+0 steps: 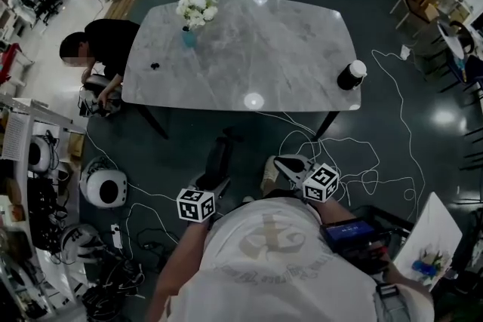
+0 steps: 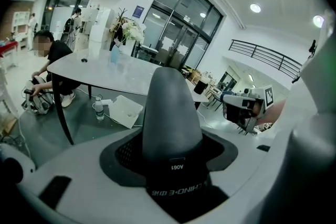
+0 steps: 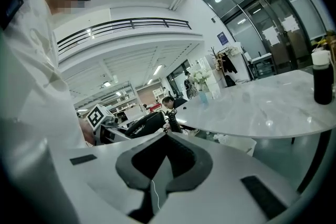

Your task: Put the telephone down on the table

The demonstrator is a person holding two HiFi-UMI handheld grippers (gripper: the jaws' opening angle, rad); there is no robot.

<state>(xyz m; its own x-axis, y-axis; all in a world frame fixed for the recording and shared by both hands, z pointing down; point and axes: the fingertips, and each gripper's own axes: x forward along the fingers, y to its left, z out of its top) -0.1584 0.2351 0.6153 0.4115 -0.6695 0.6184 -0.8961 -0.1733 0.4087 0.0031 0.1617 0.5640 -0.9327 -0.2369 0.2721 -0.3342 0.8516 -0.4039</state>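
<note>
Currently: telephone [image 2: 171, 110], black handset, clamped in left gripper [image 1: 217, 162], held short of the table's [image 1: 256, 56] near edge. Right gripper [image 3: 157, 176]: jaws together, empty. Advised: lower it flat onto the bare middle. Obstacles: flower vase [image 1: 193, 17] far left, lidded cup [image 1: 351, 75] right, floor cables [image 1: 362, 162] near.

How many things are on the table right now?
3: flower vase at the far-left corner, small black object near the left edge, white-lidded dark cup at the right edge.
</note>
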